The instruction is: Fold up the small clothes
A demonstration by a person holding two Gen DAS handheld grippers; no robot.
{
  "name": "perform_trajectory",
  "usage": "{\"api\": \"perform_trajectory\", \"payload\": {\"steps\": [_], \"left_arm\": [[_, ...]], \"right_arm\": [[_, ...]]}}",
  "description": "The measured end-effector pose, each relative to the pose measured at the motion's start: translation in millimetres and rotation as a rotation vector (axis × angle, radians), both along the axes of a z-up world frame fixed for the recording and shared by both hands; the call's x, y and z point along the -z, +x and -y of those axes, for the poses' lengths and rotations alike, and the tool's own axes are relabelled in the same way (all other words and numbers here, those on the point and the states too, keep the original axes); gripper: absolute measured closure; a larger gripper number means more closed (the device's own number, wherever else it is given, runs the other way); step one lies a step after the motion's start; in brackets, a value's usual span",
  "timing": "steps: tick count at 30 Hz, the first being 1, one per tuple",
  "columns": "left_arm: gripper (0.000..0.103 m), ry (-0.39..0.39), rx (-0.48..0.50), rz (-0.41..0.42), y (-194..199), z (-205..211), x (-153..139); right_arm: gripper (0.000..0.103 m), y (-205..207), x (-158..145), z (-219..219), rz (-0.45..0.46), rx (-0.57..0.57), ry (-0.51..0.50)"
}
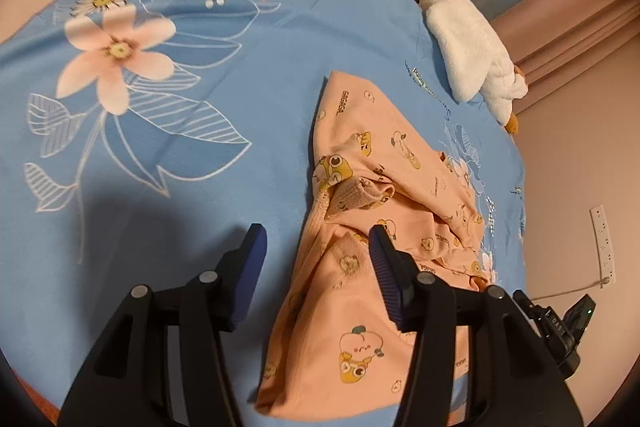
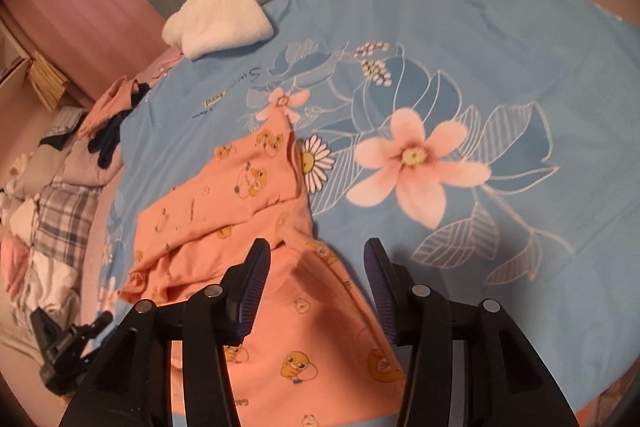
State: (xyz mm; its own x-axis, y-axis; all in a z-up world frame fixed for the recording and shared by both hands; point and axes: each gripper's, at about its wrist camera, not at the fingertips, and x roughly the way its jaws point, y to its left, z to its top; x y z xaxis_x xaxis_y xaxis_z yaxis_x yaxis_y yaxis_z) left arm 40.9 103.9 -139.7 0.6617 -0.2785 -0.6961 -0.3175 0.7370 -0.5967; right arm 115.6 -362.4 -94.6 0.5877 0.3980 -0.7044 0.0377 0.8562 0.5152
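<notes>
We log one peach printed garment (image 1: 372, 211) — crumpled on the blue floral sheet (image 1: 224, 99), near a white plush toy (image 1: 464, 35). Left gripper (image 1: 316, 247) and right gripper (image 2: 316, 259) — jaws wide apart, holding nothing, above the garment.

Right gripper (image 2: 316, 263) fingers (image 2: 256, 283) apart above orange garment (image 2: 280, 327) on blue sheet (image 2: 500, 27)

The left hand-held gripper (image 1: 316, 247) hovers with its jaws spread wide, nothing between them. The right hand-held gripper (image 2: 316, 263) hovers likewise, jaws wide apart and empty, both tilted downward.
</notes>
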Motion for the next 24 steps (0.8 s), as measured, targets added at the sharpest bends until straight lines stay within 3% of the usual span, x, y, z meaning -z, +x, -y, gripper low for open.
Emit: {"api": "perform_trajectory", "payload": {"steps": [4, 8, 16, 24], "left_arm": [[0.044, 0.057, 0.022, 0.005, -8.1, 7.7, -3.9], [0.034, 0.112, 0.042, 0.005, -16.2, 13.3, -4.2], [0.027, 0.157, 0.077, -0.002, -31.5, 18.1, -1.9], [0.026, 0.147, 0.062, 0.007, -37.3, 13.2, -4.0]], "right_arm": [[0.041, -3.0, -4.9, -3.5, -0.004, 0.008, -0.067], [0.035, -3.6, 1.7, -13.7, -0.044, -0.013, -0.11], [0.035, -9.8, 15.5, -22.7, -0.121, -0.006, -0.106], [0.035, -14.6, 8.5, -26.6, -0.105, -0.007, -0.164]]}}
